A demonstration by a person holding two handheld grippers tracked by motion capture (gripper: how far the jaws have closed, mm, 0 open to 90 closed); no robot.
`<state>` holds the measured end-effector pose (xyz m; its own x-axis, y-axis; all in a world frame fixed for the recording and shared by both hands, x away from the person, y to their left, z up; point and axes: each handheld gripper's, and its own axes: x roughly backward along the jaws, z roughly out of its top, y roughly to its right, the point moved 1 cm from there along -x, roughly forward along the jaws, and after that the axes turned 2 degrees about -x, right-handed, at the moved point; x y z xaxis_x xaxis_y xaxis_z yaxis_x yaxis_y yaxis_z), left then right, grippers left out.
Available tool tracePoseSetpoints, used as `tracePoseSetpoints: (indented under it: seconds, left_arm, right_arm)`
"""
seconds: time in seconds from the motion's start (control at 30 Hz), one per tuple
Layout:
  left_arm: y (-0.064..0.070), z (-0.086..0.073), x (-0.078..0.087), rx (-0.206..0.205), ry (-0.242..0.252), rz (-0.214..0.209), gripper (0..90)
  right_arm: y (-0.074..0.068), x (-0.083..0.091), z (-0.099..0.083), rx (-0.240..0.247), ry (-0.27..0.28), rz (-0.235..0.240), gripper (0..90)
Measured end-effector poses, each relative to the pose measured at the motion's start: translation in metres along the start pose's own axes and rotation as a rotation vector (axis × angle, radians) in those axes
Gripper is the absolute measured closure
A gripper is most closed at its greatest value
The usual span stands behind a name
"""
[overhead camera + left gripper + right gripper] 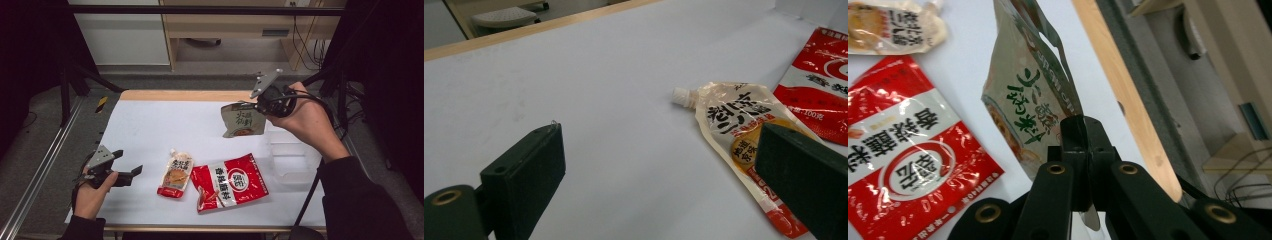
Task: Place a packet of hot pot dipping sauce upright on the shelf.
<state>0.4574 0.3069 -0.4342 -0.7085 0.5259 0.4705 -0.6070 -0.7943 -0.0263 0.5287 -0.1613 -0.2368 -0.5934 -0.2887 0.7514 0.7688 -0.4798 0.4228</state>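
My black right gripper (pixel 262 106) pinches a grey-beige pouch (pixel 243 120) with green lettering. On the white table (pixel 150 125) lie a red-and-white packet (pixel 230 182) and a cream, orange-based spout pouch (pixel 176 174).

**A lab recording bay, not a kitchen**

A white-covered worktop (pixel 150 125) sits inside a black metal frame (pixel 210 10) with dark curtains at 9 and 3 o'clock. Aluminium rail (pixel 40 170) runs along the floor at 8 o'clock. At 12 o'clock stands pale wooden furniture (pixel 225 25), with loose cables (pixel 305 45) at 1 o'clock.

"100克" on red pouch (pixel 819 85), other Chinese print unclear
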Motion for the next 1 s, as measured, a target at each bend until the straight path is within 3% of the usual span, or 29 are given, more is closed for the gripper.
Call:
tracePoseSetpoints:
  seconds: [0.07,0.27,0.37,0.6,0.8,1.0]
  left_arm:
    - [-0.006,-0.002,0.005,0.042,0.027,0.017,6.0]
    - [-0.011,-0.005,0.006,0.077,0.039,0.015,6.2]
    - [-0.011,-0.004,0.005,0.067,0.033,0.010,6.3]
    - [-0.009,-0.004,0.002,0.062,0.022,-0.003,6.4]
    - [-0.006,-0.004,0.000,0.058,0.020,-0.013,6.4]
    - [-0.004,-0.004,-0.001,0.048,0.015,-0.022,6.4]
  right_arm:
    - [0.008,0.006,-0.012,-0.034,0.013,-0.037,90.0]
    - [0.024,0.012,-0.036,-0.091,0.021,-0.087,90.0]
    - [0.037,0.010,-0.058,-0.132,0.004,-0.098,90.0]
    - [0.055,0.003,-0.090,-0.177,-0.023,-0.124,90.0]
    - [0.066,-0.011,-0.112,-0.225,-0.031,-0.139,90.0]
    - [0.072,-0.022,-0.121,-0.245,-0.043,-0.150,90.0]
